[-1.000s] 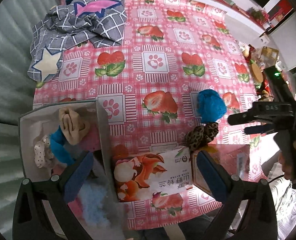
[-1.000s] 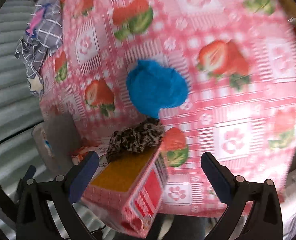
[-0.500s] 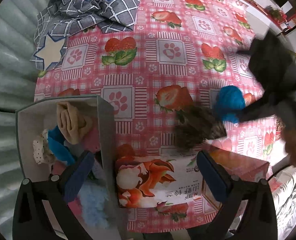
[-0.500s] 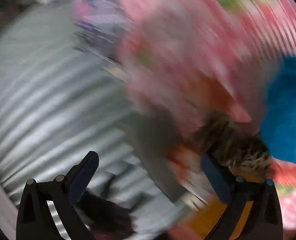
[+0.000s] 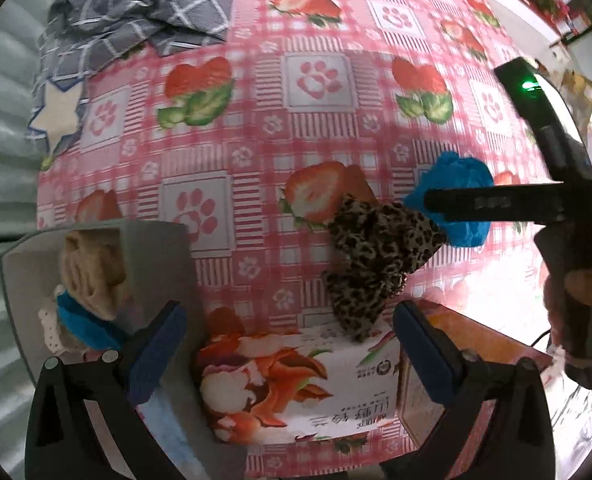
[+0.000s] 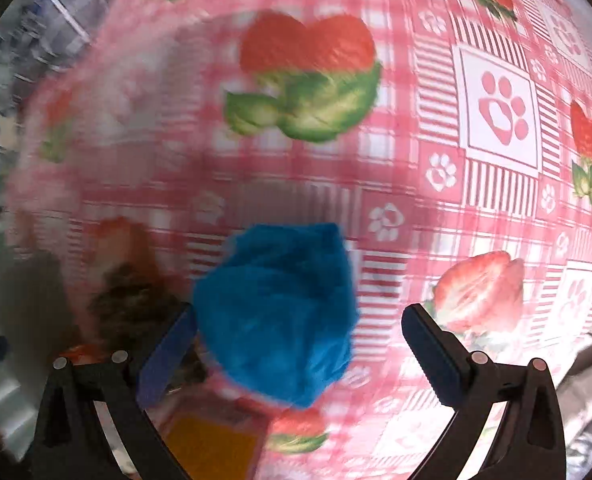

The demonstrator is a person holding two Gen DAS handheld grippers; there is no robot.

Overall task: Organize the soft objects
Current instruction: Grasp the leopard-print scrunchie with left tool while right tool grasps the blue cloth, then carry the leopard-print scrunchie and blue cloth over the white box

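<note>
A fluffy blue soft object point(image 6: 276, 316) lies on the strawberry tablecloth, between my right gripper's point(image 6: 296, 348) open fingers; it also shows in the left wrist view point(image 5: 455, 176). A leopard-print scrunchie point(image 5: 371, 260) lies beside it, draped onto a tissue pack point(image 5: 296, 384); in the right wrist view the scrunchie point(image 6: 132, 304) sits blurred by the left finger. A grey box point(image 5: 156, 248) at the left holds a beige cloth point(image 5: 92, 272) and other soft items. My left gripper point(image 5: 288, 344) is open and empty above the tissue pack. The right gripper body point(image 5: 515, 202) reaches in from the right.
A grey checked cloth point(image 5: 136, 20) with star patches lies at the far left of the table. A red box point(image 5: 475, 360) with an orange top stands next to the tissue pack near the front edge. A corrugated grey wall runs along the left.
The right gripper swung fast and now sits with the blue soft object between its fingers. The scrunchie shifted left of the blue object. The left gripper moved closer to the table.
</note>
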